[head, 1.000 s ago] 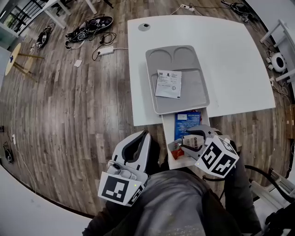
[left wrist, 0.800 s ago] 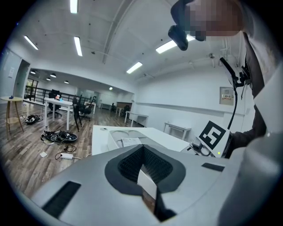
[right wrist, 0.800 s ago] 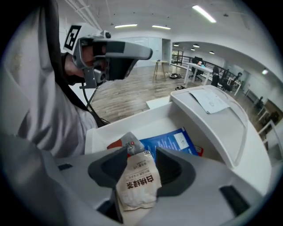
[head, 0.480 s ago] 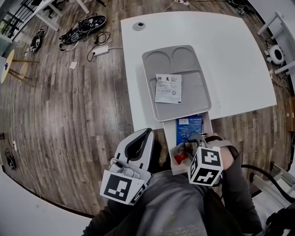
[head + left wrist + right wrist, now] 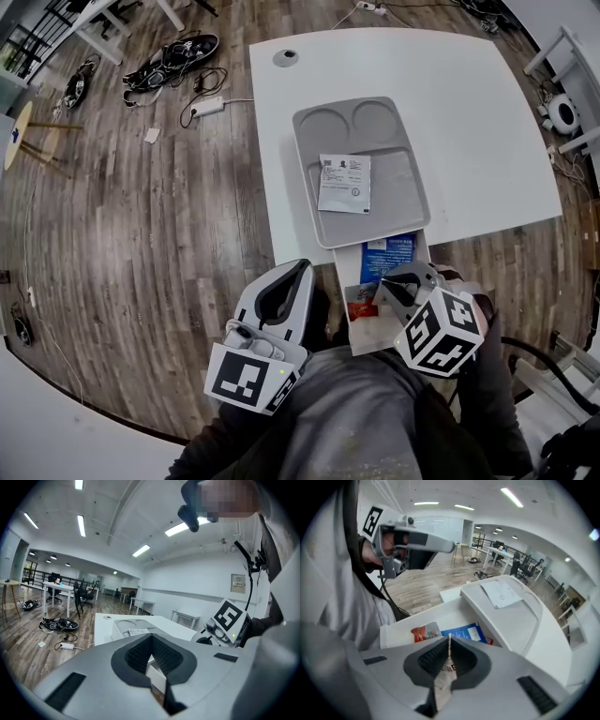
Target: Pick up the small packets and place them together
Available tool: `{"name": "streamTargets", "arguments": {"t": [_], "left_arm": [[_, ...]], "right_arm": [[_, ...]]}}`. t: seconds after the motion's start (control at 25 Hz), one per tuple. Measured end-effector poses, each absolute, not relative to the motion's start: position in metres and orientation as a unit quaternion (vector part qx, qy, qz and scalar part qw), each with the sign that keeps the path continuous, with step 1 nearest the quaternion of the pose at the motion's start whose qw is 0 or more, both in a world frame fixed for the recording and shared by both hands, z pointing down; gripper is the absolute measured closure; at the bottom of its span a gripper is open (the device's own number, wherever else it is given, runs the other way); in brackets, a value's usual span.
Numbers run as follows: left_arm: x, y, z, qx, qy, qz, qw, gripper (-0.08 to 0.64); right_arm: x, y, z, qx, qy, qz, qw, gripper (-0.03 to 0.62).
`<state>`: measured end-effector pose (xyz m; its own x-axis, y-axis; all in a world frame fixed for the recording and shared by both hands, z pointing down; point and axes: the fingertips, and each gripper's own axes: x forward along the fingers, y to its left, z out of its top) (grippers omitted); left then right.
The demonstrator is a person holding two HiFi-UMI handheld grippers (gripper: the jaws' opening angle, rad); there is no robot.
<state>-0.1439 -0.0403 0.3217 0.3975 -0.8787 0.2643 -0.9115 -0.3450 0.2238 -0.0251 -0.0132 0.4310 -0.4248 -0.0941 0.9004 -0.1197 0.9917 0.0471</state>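
A big open office room
White tables point(image 5: 469, 112), black chairs point(image 5: 86, 595), a wood floor point(image 5: 141, 234) and long ceiling lights point(image 5: 80, 525).

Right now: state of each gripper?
Left gripper: closed, nothing between the jaws.
Right gripper: closed on a packet.

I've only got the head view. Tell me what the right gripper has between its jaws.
Observer: In its own view, the right gripper has just closed on a small white packet, which is pinched edge-on and has some dark print on it.
Operator: Now check the left one.
Observer: The left gripper view shows the left gripper with its jaws together and nothing between them.
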Motion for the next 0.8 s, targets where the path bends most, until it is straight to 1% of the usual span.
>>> {"name": "streamTargets", "arguments": {"t": [0.16,0.28,0.44,0.64,0.8], "left_arm": [[-0.142,-0.034,0.306,0.818,-0.553,0.043,0.153,0.565],[-0.143,-0.027,0.293,0.816,-0.559,0.038,0.139,0.565],[-0.155,-0.025,0.282,0.811,-0.569,0.033,0.129,0.565],[-0.173,-0.031,0.288,0.805,-0.577,0.033,0.136,0.565],[-0.195,-0.039,0.298,0.796,-0.584,0.038,0.152,0.565]], "right_arm": [[-0.031,-0.029,0.391,0.109,-0.88,0.019,0.462,0.574],[-0.036,-0.033,0.368,0.125,-0.896,0.018,0.426,0.574],[-0.043,-0.048,0.344,0.15,-0.903,0.006,0.403,0.574],[-0.048,-0.096,0.326,0.217,-0.904,0.005,0.369,0.572],[-0.056,-0.136,0.334,0.25,-0.892,0.004,0.376,0.572]]}}
